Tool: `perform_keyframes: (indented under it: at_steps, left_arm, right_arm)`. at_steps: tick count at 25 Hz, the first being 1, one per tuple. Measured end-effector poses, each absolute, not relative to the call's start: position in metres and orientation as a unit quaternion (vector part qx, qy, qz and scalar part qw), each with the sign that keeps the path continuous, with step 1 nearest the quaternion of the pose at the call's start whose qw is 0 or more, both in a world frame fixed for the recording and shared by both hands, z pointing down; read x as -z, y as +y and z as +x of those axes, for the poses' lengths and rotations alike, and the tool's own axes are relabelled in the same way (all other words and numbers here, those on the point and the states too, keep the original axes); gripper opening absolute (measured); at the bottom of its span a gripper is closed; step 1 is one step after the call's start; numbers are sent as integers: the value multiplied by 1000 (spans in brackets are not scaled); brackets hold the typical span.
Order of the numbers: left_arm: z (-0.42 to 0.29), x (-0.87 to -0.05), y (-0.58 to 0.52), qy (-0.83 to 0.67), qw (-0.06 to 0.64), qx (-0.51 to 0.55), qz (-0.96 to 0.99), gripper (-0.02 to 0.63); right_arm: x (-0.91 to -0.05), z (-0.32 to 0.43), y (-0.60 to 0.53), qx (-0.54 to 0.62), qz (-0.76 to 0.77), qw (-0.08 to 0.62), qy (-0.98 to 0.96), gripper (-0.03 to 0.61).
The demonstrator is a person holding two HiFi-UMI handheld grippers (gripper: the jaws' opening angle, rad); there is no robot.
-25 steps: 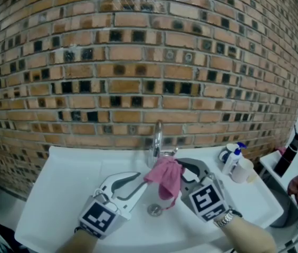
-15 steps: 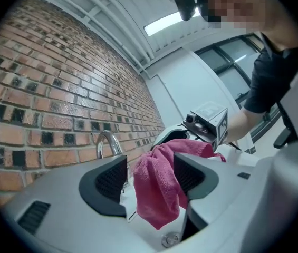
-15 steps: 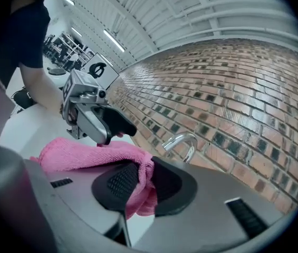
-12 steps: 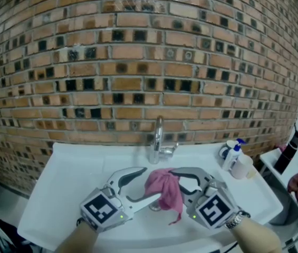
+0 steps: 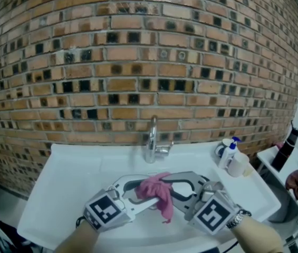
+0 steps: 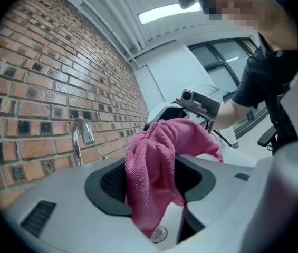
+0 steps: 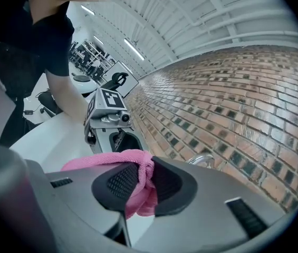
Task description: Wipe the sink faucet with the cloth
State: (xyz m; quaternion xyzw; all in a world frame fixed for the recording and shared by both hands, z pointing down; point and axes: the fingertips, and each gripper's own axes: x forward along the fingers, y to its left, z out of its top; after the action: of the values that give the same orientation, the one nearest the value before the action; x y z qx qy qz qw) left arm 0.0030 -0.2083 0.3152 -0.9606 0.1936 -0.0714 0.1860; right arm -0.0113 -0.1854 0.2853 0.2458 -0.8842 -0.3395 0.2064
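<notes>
Right gripper (image 7: 141, 186) pinched one pink cloth (image 5: 156, 191); left gripper (image 6: 154, 178), jaws just opened wide, had that cloth hanging loose between them, near one chrome faucet (image 5: 151, 141)

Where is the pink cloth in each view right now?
Head view: cloth low centre, below the faucet.
Left gripper view: cloth centre, draping downward; faucet at its left.
Right gripper view: cloth low centre-left; faucet at its right.
Shared landmark: the faucet.

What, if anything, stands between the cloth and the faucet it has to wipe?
Nothing visible does. The cloth, pinched by the right gripper, hangs over the sink in front of the faucet; the left gripper has just opened its jaws around it.
</notes>
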Motion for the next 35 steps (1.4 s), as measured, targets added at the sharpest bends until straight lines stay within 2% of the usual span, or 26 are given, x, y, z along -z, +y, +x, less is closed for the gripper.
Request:
perform_keyframes:
  at_steps: [1, 4, 8, 19, 35]
  left_arm:
    - [3, -315, -208, 197, 192, 73, -959, 211]
    - [1, -311, -209, 212, 210, 69, -952, 127]
    - [-4, -307, -214, 236, 221, 67, -944, 77]
    - [-16, -301, -237, 315, 239, 67, -916, 64]
    - [-63, -310, -317, 441, 168, 89, -877, 60]
  right_arm:
    - [-285, -11, -186, 339, 247, 206, -884, 69]
    - [-283, -11, -187, 331, 252, 201, -887, 74]
    - [-283, -9, -193, 307, 265, 199, -892, 91]
    - [-289, 3, -213, 267, 304, 173, -898, 120]
    - [-270, 36, -266, 183, 372, 84, -906, 118]
